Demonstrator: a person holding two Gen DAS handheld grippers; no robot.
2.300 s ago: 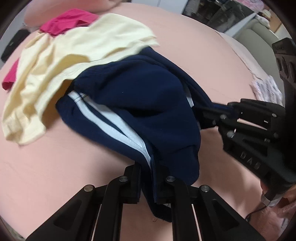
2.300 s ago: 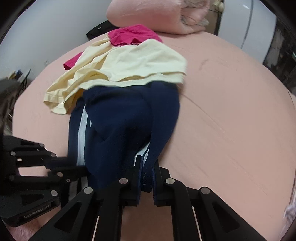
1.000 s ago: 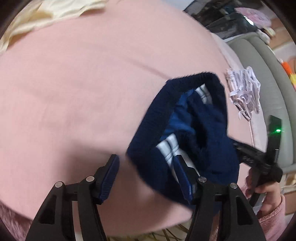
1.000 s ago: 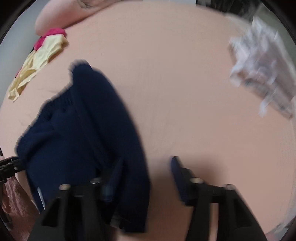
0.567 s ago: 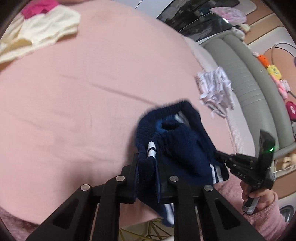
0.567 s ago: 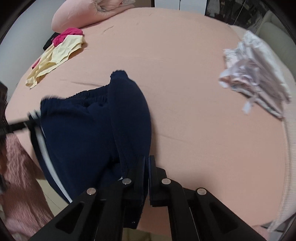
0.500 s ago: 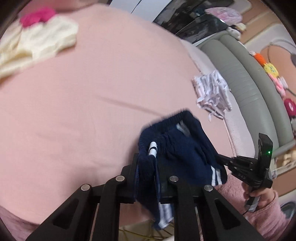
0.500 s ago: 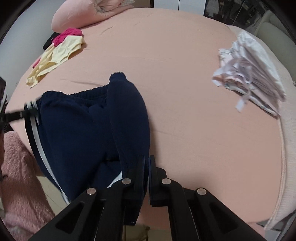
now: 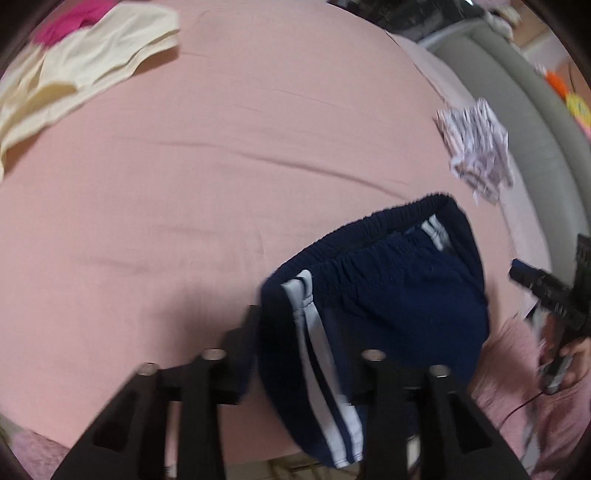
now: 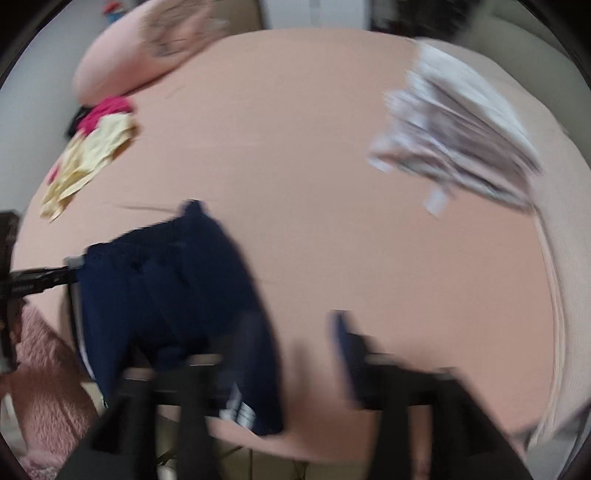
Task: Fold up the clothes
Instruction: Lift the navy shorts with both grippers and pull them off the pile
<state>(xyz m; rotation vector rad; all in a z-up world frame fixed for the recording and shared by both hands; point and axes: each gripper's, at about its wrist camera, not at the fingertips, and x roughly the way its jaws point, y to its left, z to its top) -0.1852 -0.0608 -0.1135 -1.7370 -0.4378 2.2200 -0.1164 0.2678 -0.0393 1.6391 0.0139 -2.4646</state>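
Navy shorts [image 9: 388, 295] with white side stripes draped over the near edge of a pink bed [image 9: 221, 184], waistband up on the sheet, one leg hanging past the edge. Left gripper [image 9: 306, 354] spread wide, fingers parted on either side of the striped seam, cloth lying between them but not pinched. Right gripper [image 10: 284, 347] likewise open, its fingers well apart; left one behind or against the dark fabric, cannot tell which through the blur; right one over bare sheet. No box, basket or drawer anywhere; the only thing bearing clothes is the bed itself. Cream shirt [image 9: 74, 74] at the far corner with a pink garment [image 9: 70, 22] tucked partly under it, touching. White patterned cloth [image 9: 476, 147] crumpled near the opposite side, well apart from the shorts. From the left wrist only: elastic gathers of the waistband, striped inside of the shorts, a grey padded headboard [image 9: 517, 110] past the patterned cloth, the other gripper held in a hand [image 9: 569, 354] with a fuzzy pink sleeve. From the right wrist only: a rolled pink blanket [image 10: 147, 48] at the far end beyond the cream shirt [image 10: 88, 158], a dark object beside the pink garment [image 10: 107, 109], the patterned cloth [image 10: 458, 136] seen larger and smeared, the shorts [image 10: 166, 295] spread wider, the left gripper reaching the waistband corner from the side.
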